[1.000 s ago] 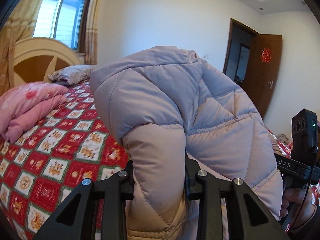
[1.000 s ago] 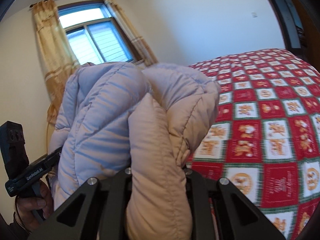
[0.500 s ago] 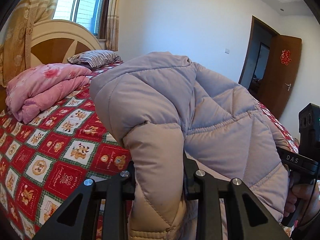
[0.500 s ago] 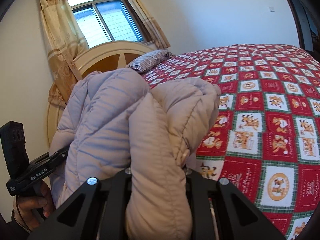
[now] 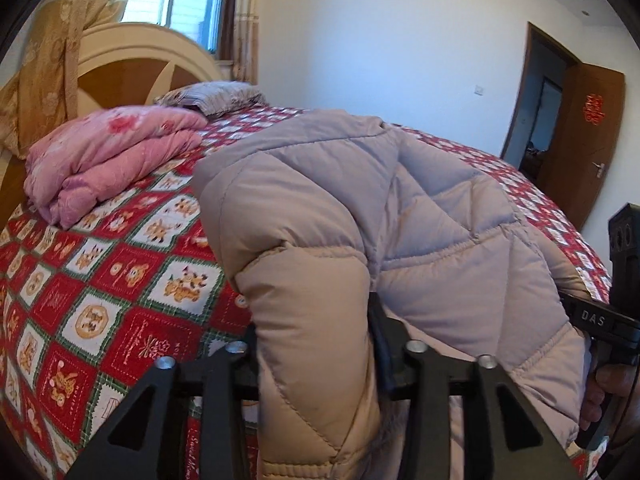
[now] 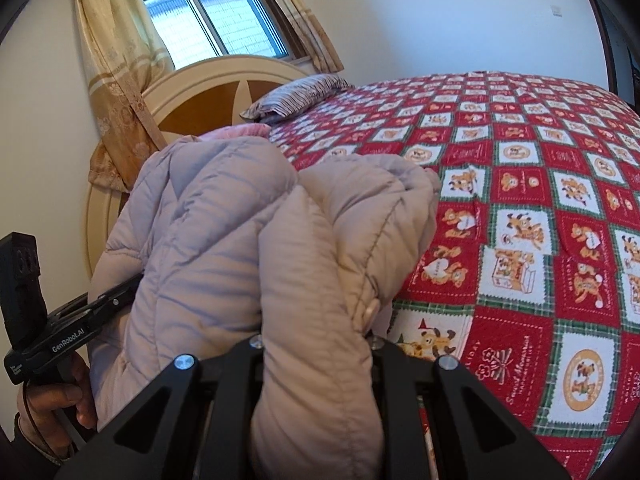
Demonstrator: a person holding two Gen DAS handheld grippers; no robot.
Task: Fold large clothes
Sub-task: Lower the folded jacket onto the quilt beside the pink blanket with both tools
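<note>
A pale lilac-beige quilted puffer jacket point(image 5: 420, 240) hangs bunched between both grippers above the bed; it also fills the right wrist view point(image 6: 240, 248). My left gripper point(image 5: 316, 344) is shut on a thick fold of the jacket, fingertips hidden by fabric. My right gripper point(image 6: 316, 340) is shut on another fold near a snap button point(image 6: 369, 312). The right gripper body shows at the right edge of the left wrist view point(image 5: 616, 320); the left gripper body shows at the left of the right wrist view point(image 6: 52, 336).
The bed has a red, white and green patchwork bedspread point(image 6: 540, 220). A folded pink quilt point(image 5: 108, 160) and a striped pillow point(image 5: 208, 96) lie by the cream and wood headboard point(image 6: 208, 96). A window with curtains point(image 6: 120, 60) is behind; a brown door point(image 5: 588, 152) stands open.
Both grippers have tilted downward with the jacket held; more of the bedspread, quilt and headboard shows now. The grips have not changed.
</note>
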